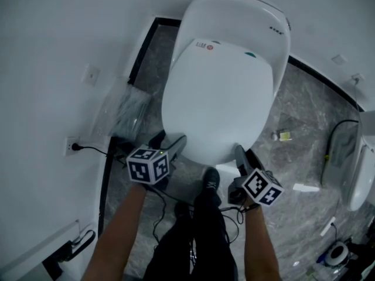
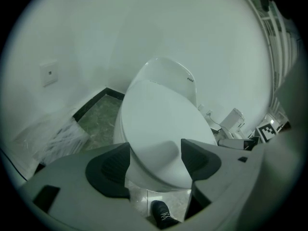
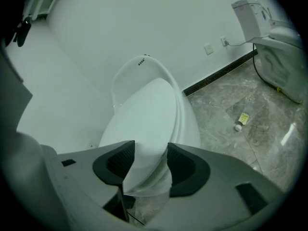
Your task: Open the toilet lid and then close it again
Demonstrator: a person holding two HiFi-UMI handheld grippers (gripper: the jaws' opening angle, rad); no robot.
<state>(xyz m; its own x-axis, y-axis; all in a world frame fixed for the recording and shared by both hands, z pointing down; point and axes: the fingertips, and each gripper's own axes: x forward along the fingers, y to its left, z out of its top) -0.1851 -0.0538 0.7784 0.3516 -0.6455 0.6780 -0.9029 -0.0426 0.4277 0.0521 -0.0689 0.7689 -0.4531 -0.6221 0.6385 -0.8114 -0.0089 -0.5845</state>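
A white toilet stands against the wall with its lid (image 1: 220, 98) lying flat and shut over the bowl. My left gripper (image 1: 170, 140) is at the lid's front left edge, its jaws open. In the left gripper view the lid (image 2: 159, 124) shows through the wide gap of the left gripper (image 2: 155, 160), and the pads do not touch it. My right gripper (image 1: 245, 157) is at the front right edge. In the right gripper view the lid's front rim (image 3: 147, 119) sits between the jaws of the right gripper (image 3: 150, 160); no pad is seen pressing on it.
A clear plastic bag (image 1: 120, 110) lies on the floor left of the toilet, near a wall socket with a plug (image 1: 71, 147). A small bottle (image 1: 283, 136) lies on the marble floor to the right. Another white fixture (image 1: 360, 168) stands at far right. The person's shoe (image 1: 210, 180) is below the bowl.
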